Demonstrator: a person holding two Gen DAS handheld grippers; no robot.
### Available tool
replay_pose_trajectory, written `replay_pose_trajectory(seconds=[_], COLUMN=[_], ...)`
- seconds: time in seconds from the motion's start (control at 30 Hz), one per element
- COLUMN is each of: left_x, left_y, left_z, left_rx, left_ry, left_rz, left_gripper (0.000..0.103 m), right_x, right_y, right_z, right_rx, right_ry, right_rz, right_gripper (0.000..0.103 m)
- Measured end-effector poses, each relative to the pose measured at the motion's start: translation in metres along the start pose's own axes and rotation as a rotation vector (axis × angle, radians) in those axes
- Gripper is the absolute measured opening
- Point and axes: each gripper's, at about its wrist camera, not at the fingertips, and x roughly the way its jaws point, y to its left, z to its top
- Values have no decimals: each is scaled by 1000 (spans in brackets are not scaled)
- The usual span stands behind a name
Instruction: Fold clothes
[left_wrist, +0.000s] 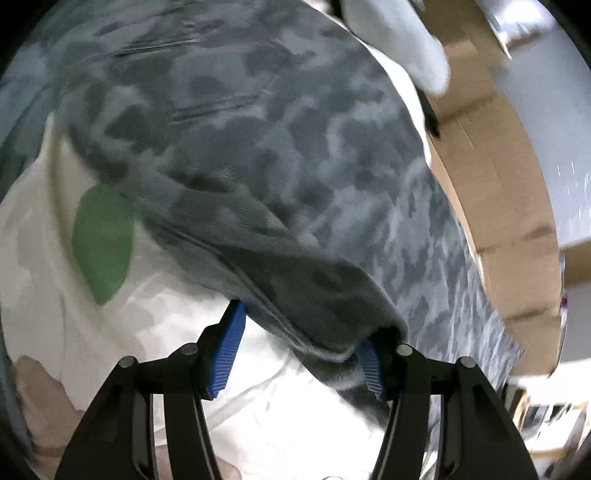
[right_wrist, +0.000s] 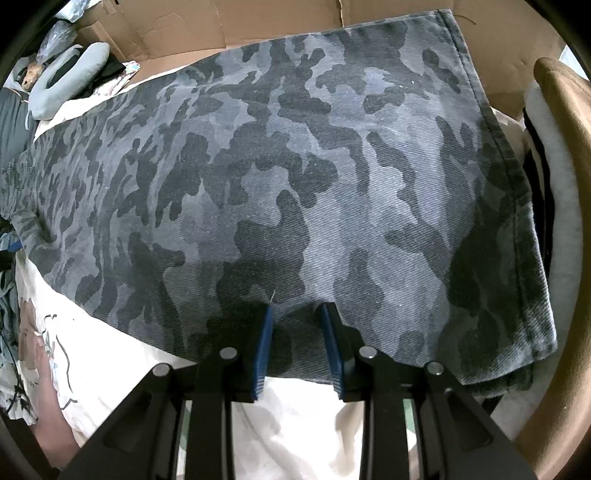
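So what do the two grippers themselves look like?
Both look alike. The left gripper and the right gripper each have two black plastic fingers with cut-out slots and round silver pivot pins, tipped with ribbed blue pads. No cables, markings or sleeves show.

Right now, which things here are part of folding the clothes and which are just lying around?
In the job:
camo trousers
left gripper
right gripper

Just lying about:
cardboard
grey neck pillow
white printed sheet under the trousers
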Motion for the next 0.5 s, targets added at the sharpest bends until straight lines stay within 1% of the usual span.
replay_pose_trajectory(seconds=[0.03,0.07,0.13,0.23,0.33,0.43,0.5], left_x=[-3,-5,-5,-13,-22,-33,-40], left_y=[3,4,1,-1,-6,-18,-30], left_z=[0,-1,-4,-7,-12,-19,-25], left_rx=[-8,2,63,115,182,298,406], left_ry=[-25,-30,5,20,36,43,36], left_rz=[24,29,45,90,142,221,285], left_gripper=[57,50,31,25,24,24,24], right_x=[0,0,-1,-2,-3,-3,-4], right_y=[-1,-3,-6,-10,-14,-18,-23], right_z=[0,-1,-1,-3,-4,-5,-6], right_rx=[0,-1,-4,-6,-15,-19,-18], right_ry=[0,0,0,-2,-2,1,-1], right_rz=[1,2,5,11,7,3,4], right_gripper=[26,26,26,26,26,26,26])
